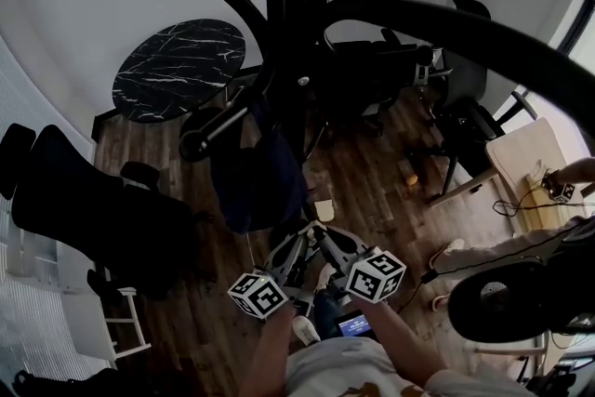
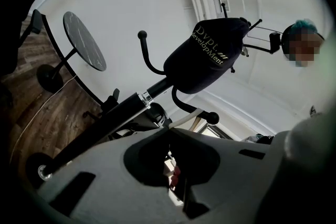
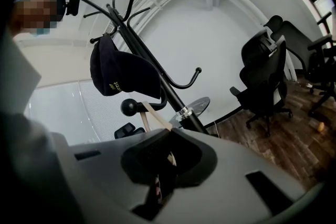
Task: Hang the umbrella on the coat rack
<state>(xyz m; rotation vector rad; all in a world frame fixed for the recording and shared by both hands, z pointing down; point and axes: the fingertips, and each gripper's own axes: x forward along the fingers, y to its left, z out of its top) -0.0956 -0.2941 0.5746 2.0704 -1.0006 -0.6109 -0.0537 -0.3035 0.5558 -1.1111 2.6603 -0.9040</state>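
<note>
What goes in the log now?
left hand-held gripper: shut on strap | right hand-held gripper: shut on strap | strap: toward coat rack hook

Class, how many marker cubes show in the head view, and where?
2. The left cube sits low, centre-left; the right cube beside it, slightly higher. None seems hidden.

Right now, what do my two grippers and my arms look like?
The left gripper and right gripper each have a pale grey moulded body with a dark hollow behind tapering tongs and dark slots either side. The left cube and right cube bear black-and-white square markers. You wear a white top; your forearms are bare.
</note>
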